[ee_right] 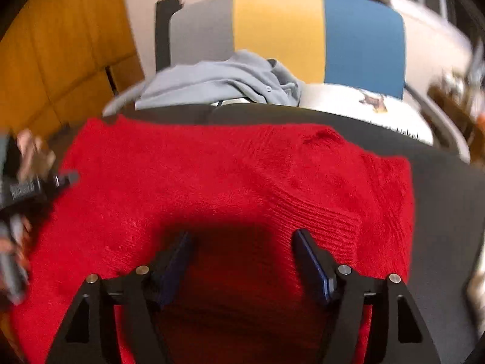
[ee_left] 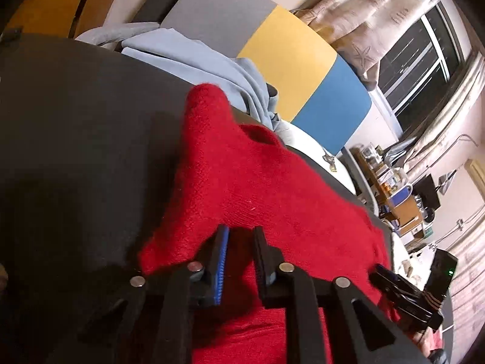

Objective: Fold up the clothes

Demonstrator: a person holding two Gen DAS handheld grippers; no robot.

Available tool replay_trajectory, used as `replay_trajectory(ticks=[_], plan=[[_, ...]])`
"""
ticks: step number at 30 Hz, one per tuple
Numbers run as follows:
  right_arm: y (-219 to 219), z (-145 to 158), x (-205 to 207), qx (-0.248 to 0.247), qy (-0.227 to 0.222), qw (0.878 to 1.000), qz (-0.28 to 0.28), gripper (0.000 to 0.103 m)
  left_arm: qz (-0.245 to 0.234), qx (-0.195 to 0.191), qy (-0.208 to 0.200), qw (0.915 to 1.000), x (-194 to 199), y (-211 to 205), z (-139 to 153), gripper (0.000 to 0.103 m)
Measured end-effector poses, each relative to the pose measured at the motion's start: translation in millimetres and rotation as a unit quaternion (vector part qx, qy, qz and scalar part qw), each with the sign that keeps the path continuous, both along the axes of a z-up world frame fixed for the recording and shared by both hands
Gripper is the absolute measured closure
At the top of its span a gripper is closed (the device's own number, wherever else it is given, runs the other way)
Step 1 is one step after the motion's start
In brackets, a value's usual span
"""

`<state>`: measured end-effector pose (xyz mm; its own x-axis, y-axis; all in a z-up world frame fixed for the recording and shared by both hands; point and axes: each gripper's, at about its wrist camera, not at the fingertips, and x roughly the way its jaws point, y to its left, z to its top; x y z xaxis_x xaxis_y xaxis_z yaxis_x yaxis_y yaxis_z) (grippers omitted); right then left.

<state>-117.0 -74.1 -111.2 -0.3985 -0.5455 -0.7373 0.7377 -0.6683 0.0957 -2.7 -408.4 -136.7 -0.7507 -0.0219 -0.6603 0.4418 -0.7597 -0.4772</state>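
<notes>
A red knit sweater [ee_left: 257, 182] lies spread on a dark table [ee_left: 75, 121]. My left gripper [ee_left: 241, 236] hovers over the sweater's near left part. Its fingers stand a narrow gap apart, with red knit showing between them and nothing visibly pinched. In the right wrist view the sweater [ee_right: 212, 176] fills the middle, a ribbed cuff folded onto it at the right. My right gripper [ee_right: 242, 236] is wide open just above the near middle of the sweater. The left gripper [ee_right: 36, 185] shows blurred at the sweater's left edge, held by a hand.
A light blue garment [ee_right: 218, 82] lies heaped past the table's far edge, in front of a grey, yellow and blue backrest [ee_right: 279, 30]. A white cushion [ee_right: 348, 100] sits beside the garment. A cluttered desk [ee_left: 394, 188] and a window [ee_left: 424, 48] lie to the right.
</notes>
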Motion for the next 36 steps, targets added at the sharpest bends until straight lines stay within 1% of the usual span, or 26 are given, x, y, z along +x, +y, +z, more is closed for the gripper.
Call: replay_trajectory(ticks=[1, 5, 7, 10, 11, 12, 13, 14, 17, 19, 20, 22, 25, 27, 29, 31, 33, 36], plan=[[4.6, -0.1, -0.5, -0.009, -0.006, 1.000, -0.001, 0.030, -0.002, -0.002, 0.000, 1.0000, -3.5, -1.0, -1.1, 0.087], [-0.9, -3.5, -16.2, 0.002, -0.008, 1.000, 0.001, 0.024, -0.010, -0.012, -0.001, 0.9999, -17.4, -5.1, -5.6, 0.087], [-4.0, -5.1, -26.0, 0.005, -0.010, 1.000, -0.002, 0.018, -0.014, -0.017, -0.002, 0.9998, -24.4, -7.1, -7.9, 0.087], [-0.1, -0.2, -24.2, 0.003, -0.021, 1.000, 0.007, 0.017, -0.018, -0.026, -0.010, 0.9995, -26.7, -6.8, -5.9, 0.087], [1.4, 1.6, -23.2, 0.002, -0.025, 1.000, 0.011, 0.014, -0.018, -0.029, -0.015, 0.9993, -25.1, -5.7, -3.7, 0.087], [2.9, 3.4, -22.2, 0.001, -0.029, 0.999, 0.014, 0.007, -0.019, -0.032, -0.019, 0.9991, -23.4, -4.6, -1.5, 0.087], [4.5, 5.3, -21.2, 0.000, -0.034, 0.999, 0.018, 0.003, -0.021, -0.034, -0.021, 0.9990, -17.5, -1.9, 3.2, 0.081], [6.0, 7.1, -20.2, 0.000, -0.038, 0.999, 0.021, 0.001, -0.025, -0.034, -0.020, 0.9989, -8.6, 1.8, 9.5, 0.072], [10.5, 12.6, -17.2, -0.003, -0.050, 0.998, 0.032, 0.001, -0.036, -0.031, -0.001, 0.9989, 30.2, 13.7, 23.5, 0.072], [35.5, 22.6, -5.4, -0.037, -0.077, 0.996, 0.040, 0.000, -0.045, -0.027, 0.009, 0.9986, 55.3, 20.9, 30.3, 0.071], [47.7, 25.1, -0.7, -0.043, -0.089, 0.994, 0.040, 0.000, -0.048, -0.028, 0.009, 0.9984, 69.4, 23.9, 30.9, 0.071], [83.2, 25.4, 11.9, -0.050, -0.119, 0.991, 0.020, 0.000, -0.048, -0.037, 0.004, 0.9981, 102.6, 30.0, 30.7, 0.071], [144.1, 25.2, 33.6, -0.083, -0.159, 0.984, -0.020, 0.000, -0.037, -0.047, -0.011, 0.9981, 146.9, 32.5, 26.4, 0.068], [181.6, 25.8, 48.0, -0.116, -0.186, 0.975, -0.047, 0.000, -0.028, -0.027, -0.016, 0.9991, 173.5, 29.8, 19.9, 0.065], [216.0, 19.2, 63.9, -0.141, -0.215, 0.963, -0.078, 0.000, -0.020, -0.004, -0.019, 0.9996, 198.1, 27.4, 12.8, 0.062], [243.8, 10.1, 78.9, -0.161, -0.239, 0.952, -0.104, 0.000, -0.014, 0.009, -0.024, 0.9996, 216.6, 27.2, 6.4, 0.061], [258.3, 6.3, 95.9, -0.199, -0.253, 0.941, -0.100, 0.000, -0.016, 0.019, -0.022, 0.9994, 229.4, 31.6, 0.3, 0.059], [257.9, -0.3, 115.4, -0.237, -0.285, 0.926, -0.071, 0.000, -0.023, 0.034, -0.017, 0.9990, 248.0, 39.4, -8.9, 0.057]])
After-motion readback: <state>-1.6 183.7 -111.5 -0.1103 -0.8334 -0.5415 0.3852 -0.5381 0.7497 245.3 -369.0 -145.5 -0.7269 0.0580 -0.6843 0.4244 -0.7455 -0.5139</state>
